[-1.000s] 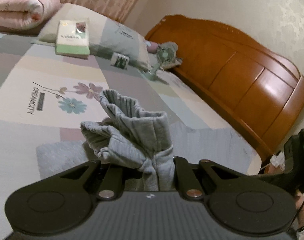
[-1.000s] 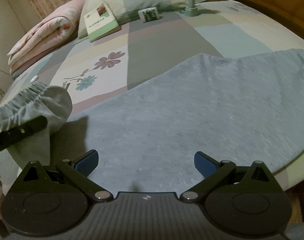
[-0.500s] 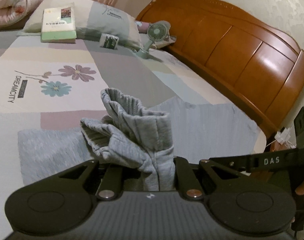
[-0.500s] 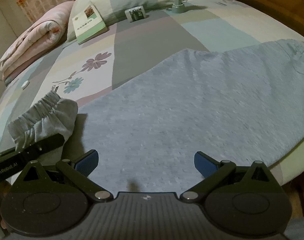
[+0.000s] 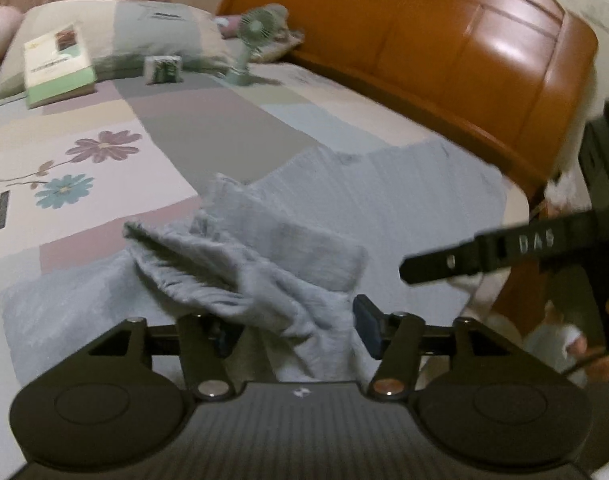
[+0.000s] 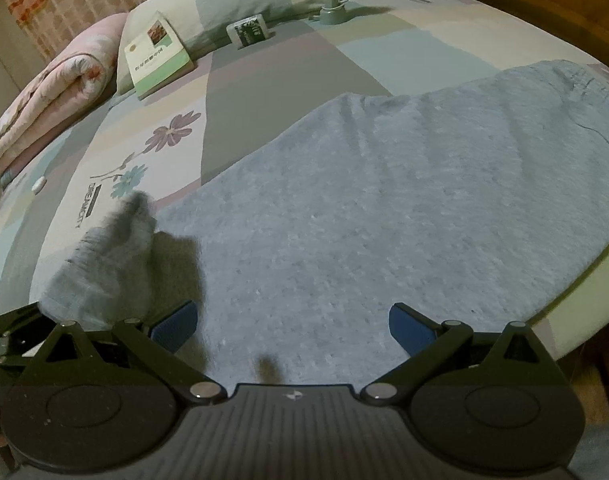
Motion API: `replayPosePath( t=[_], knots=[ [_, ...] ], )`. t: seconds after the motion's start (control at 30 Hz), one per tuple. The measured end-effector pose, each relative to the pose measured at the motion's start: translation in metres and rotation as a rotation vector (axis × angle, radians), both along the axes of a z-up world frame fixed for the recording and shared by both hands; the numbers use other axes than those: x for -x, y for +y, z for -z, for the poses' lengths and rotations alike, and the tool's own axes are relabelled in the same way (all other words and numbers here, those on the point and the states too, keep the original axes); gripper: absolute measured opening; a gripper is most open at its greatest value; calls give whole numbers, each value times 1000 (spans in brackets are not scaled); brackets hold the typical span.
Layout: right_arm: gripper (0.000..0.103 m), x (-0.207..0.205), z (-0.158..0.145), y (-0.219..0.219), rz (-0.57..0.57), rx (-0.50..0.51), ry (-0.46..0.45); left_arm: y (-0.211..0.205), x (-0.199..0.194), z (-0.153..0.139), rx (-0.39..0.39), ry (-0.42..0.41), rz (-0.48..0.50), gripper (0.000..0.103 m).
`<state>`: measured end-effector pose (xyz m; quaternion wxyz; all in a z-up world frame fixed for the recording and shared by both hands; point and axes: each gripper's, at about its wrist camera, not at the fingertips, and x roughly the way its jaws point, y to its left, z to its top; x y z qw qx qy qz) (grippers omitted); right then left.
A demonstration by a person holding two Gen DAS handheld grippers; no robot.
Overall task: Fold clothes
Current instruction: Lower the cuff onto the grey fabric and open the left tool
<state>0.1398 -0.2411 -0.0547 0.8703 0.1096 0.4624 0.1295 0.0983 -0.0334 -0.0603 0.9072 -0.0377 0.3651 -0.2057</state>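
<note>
A grey garment (image 6: pixel 384 200) lies spread flat on the patchwork bedspread (image 6: pixel 264 64). Its bunched, ribbed end (image 5: pixel 240 264) droops over the flat part and runs down between the jaws of my left gripper (image 5: pixel 296 334). Those jaws are opening; the right blue pad (image 5: pixel 366 326) stands just clear of the cloth, and the left pad is hidden behind it. In the right wrist view the same bunched end (image 6: pixel 108 256) sags at the left. My right gripper (image 6: pixel 292 328) hovers open over the flat cloth, nothing between its pads. One of its fingers (image 5: pixel 464 260) juts in from the right.
At the far end of the bed lie a green-and-white book (image 5: pixel 56 64), a small box (image 5: pixel 162 69), a small green fan (image 5: pixel 252 40) and a pillow (image 6: pixel 240 4). A rolled pink quilt (image 6: pixel 52 92) sits far left. The wooden bed board (image 5: pixel 464 60) borders the right side.
My left gripper's jaws have spread apart and the upright bunched end has slumped onto the flat cloth. The left hand moved toward the bed board and dipped. The right gripper stayed open.
</note>
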Motion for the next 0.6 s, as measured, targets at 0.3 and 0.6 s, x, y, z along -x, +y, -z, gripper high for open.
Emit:
replayPosePath(
  t=[0.3, 0.6],
  knots=[
    [103, 2, -5, -9, 24, -28, -18, 13, 5, -18, 86, 32, 44, 64],
    [103, -1, -7, 0, -86, -186, -6, 80, 42, -17, 32, 2, -137, 72]
  ],
)
